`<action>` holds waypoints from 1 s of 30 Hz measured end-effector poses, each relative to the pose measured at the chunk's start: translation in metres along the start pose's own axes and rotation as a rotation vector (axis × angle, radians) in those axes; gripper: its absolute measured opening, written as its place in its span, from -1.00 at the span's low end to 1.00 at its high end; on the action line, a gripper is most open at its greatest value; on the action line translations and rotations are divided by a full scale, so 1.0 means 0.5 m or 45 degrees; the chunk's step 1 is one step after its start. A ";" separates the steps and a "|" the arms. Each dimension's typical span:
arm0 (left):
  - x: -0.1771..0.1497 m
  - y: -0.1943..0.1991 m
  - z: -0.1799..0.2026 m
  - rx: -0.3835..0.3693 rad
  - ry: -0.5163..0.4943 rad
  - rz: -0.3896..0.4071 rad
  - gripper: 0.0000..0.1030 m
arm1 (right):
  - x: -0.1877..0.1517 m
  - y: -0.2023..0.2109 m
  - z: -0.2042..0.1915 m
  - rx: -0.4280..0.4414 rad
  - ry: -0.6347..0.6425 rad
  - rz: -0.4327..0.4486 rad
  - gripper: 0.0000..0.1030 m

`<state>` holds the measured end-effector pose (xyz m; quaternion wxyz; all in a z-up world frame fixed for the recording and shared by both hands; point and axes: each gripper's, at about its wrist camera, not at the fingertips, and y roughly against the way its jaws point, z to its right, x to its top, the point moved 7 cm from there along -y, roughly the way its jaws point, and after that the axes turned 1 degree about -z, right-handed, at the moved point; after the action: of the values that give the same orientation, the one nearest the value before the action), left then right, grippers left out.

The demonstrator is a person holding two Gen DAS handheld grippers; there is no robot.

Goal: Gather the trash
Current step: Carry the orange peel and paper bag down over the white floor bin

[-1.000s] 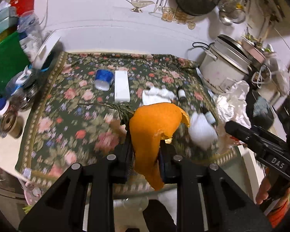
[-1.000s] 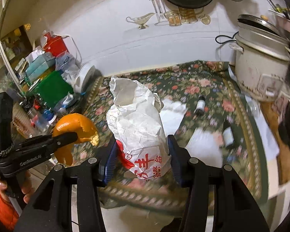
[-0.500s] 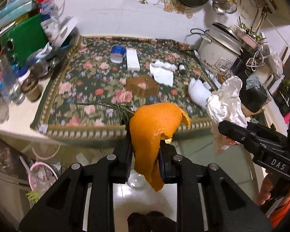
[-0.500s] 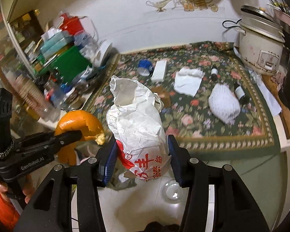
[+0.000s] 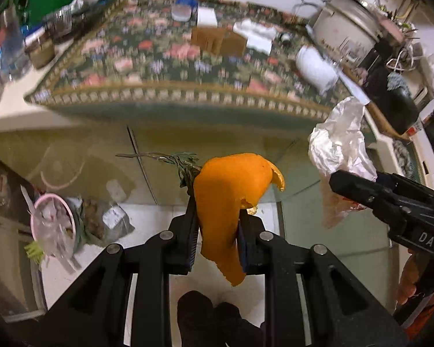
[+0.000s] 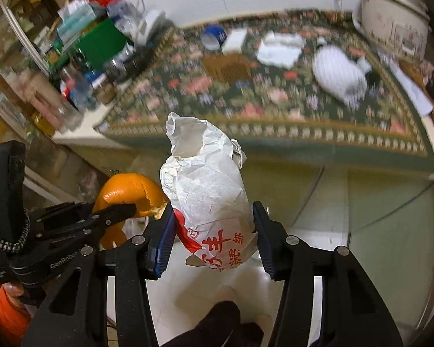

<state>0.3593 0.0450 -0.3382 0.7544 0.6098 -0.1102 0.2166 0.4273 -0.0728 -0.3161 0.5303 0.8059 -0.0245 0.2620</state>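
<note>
My left gripper [image 5: 217, 212] is shut on a big curl of orange peel [image 5: 228, 199] with a green sprig [image 5: 176, 159] sticking out to the left. In the right wrist view the left gripper [image 6: 115, 211] and the peel [image 6: 124, 188] show at the lower left. My right gripper [image 6: 212, 211] is shut on a crumpled white paper bag [image 6: 205, 179] with red characters. The left wrist view shows the same bag [image 5: 341, 144] at the right. Both grippers hang side by side over the floor, in front of the table's edge.
The floral-cloth table [image 5: 188, 92] still carries a brown box [image 5: 217, 40], white tissue [image 5: 257, 34], a white bundle [image 5: 315, 69] and a rice cooker [image 5: 344, 31]. A pink bin [image 5: 53, 222] full of scraps stands on the floor at the lower left. Pale floor tiles lie below.
Both grippers have drawn back from over the table and sunk, and now hang over the floor in front of it. The peel and the paper bag stay gripped as before.
</note>
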 end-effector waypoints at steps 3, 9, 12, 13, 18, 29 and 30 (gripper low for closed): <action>-0.033 -0.056 -0.001 0.000 0.037 -0.022 -0.57 | -0.034 -0.049 0.034 -0.015 0.005 -0.048 -0.06; -0.092 -0.198 -0.019 -0.025 0.127 -0.054 -0.57 | -0.108 -0.187 0.117 -0.012 -0.030 -0.135 -0.06; -0.117 -0.274 -0.038 0.026 0.120 -0.062 -0.57 | -0.142 -0.266 0.153 -0.009 -0.064 -0.179 -0.06; -0.127 -0.306 -0.047 0.033 0.127 -0.071 -0.57 | -0.151 -0.289 0.162 -0.005 -0.072 -0.190 -0.06; -0.170 -0.430 -0.094 0.044 0.181 -0.125 -0.57 | -0.204 -0.433 0.205 -0.013 -0.072 -0.262 -0.06; -0.260 -0.636 -0.206 0.127 0.287 -0.200 -0.57 | -0.296 -0.684 0.259 0.006 -0.012 -0.409 -0.04; -0.267 -0.652 -0.214 0.133 0.291 -0.206 -0.57 | -0.300 -0.699 0.260 -0.009 0.003 -0.416 -0.04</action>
<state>0.3816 0.0698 -0.7050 0.7441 0.6266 0.0374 0.2285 0.4604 -0.0690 -0.7167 0.5688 0.7970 0.1067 0.1730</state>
